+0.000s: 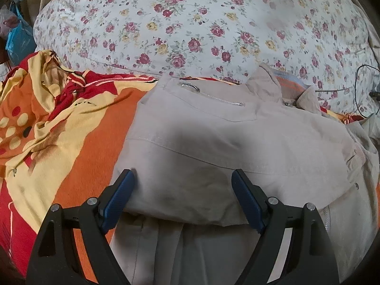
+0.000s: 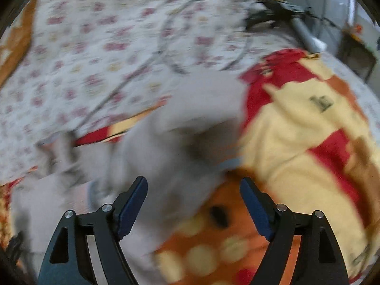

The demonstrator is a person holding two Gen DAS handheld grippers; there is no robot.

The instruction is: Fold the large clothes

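A beige jacket (image 1: 225, 142) with a zip pocket and collar lies partly folded on an orange, red and yellow blanket (image 1: 78, 147). My left gripper (image 1: 182, 175) is open just above the jacket's folded lower edge, holding nothing. In the right wrist view the picture is blurred by motion; the jacket (image 2: 171, 142) shows as a grey-beige mass in the middle. My right gripper (image 2: 193, 182) is open and empty over the jacket's edge and the blanket (image 2: 296, 142).
A white floral bedsheet (image 1: 201, 23) covers the bed behind the jacket. Black cables (image 1: 361, 87) lie at the right on the sheet, also in the right wrist view (image 2: 190, 47). A blue bag (image 1: 19, 38) hangs at the far left.
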